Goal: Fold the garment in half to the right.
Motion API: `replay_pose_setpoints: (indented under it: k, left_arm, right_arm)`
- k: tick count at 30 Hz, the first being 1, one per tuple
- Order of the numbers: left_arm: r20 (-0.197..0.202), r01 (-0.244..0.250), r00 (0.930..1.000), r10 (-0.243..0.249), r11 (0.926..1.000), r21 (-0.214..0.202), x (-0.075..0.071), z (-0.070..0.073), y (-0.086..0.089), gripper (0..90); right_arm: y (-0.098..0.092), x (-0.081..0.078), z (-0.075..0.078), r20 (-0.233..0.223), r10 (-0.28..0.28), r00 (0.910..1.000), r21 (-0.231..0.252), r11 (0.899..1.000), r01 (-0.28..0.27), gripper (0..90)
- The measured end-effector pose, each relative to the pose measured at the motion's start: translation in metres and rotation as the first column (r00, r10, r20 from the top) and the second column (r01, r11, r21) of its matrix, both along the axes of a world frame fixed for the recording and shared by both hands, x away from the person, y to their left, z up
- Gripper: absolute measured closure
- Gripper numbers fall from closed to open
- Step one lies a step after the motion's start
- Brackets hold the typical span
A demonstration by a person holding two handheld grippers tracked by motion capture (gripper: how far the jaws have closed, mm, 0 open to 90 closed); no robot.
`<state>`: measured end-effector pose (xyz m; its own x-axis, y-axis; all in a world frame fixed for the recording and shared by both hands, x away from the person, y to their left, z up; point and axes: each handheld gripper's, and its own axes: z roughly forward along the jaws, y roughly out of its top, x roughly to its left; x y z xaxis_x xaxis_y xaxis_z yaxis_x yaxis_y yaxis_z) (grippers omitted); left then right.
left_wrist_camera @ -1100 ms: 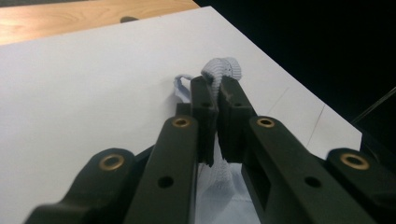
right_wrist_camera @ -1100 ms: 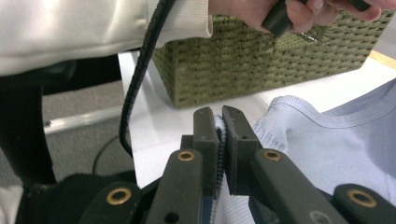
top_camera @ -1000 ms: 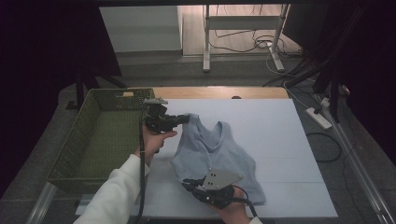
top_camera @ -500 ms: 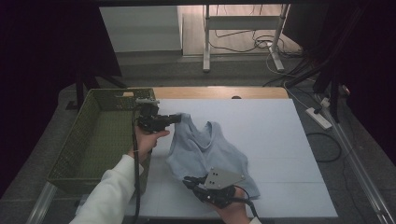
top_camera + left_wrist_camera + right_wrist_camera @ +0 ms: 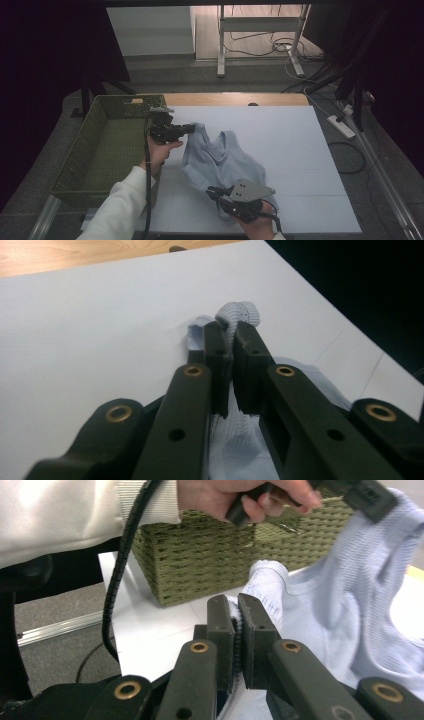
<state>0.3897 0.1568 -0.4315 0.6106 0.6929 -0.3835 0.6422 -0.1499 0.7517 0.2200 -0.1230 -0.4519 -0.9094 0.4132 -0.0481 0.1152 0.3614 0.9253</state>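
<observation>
The pale blue top (image 5: 222, 162) at centre frame looks light and limp; left claw (image 5: 191, 128) and right claw (image 5: 212, 191) each pinch an edge, sensible places to hold it.

At frame centre, both the left gripper (image 5: 192, 128) and right gripper (image 5: 212, 191) clamp the pale blue top (image 5: 225, 162); a green basket (image 5: 85, 160) sits left.

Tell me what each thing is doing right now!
Left tool: shut on a corner of the top.
Right tool: shut on the near edge of the top.
Top: light blue, crumpled, lying on the table, pinched by both tools.
Basket: green, upright, open, beside the table's left edge; nothing seen inside.
Table: white cover, flat.
</observation>
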Motion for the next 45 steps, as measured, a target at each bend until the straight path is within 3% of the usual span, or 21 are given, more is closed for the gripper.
replay_pose_setpoints:
  k: [14,20,25,36,45]
  left_arm:
    - [-0.010,0.001,1.0000,0.000,0.9992,0.041,0.004,-0.003,-0.012,85.5]
    - [-0.012,0.004,0.9999,-0.003,0.9994,0.035,0.005,-0.003,-0.015,85.4]
    - [-0.019,0.006,0.9998,-0.005,0.9993,0.037,0.006,-0.004,-0.019,85.4]
    - [-0.045,0.003,0.9990,0.001,0.9963,0.086,0.010,-0.008,-0.033,85.4]
    - [-0.058,0.008,0.9983,-0.002,0.9960,0.089,0.014,-0.013,-0.040,85.4]
  right_arm:
    - [-0.029,0.002,0.003,-0.003,-0.079,0.9969,0.017,0.997,0.079,84.5]
    - [-0.041,0.003,0.003,-0.005,-0.112,0.9937,0.017,0.994,0.112,84.5]
    - [-0.047,0.004,0.003,-0.005,-0.129,0.9917,0.013,0.992,0.129,84.5]
    - [-0.059,0.002,0.000,-0.004,-0.150,0.9886,0.001,0.989,0.150,84.5]
    - [-0.071,0.002,-0.001,-0.008,-0.181,0.9835,-0.005,0.984,0.181,84.5]
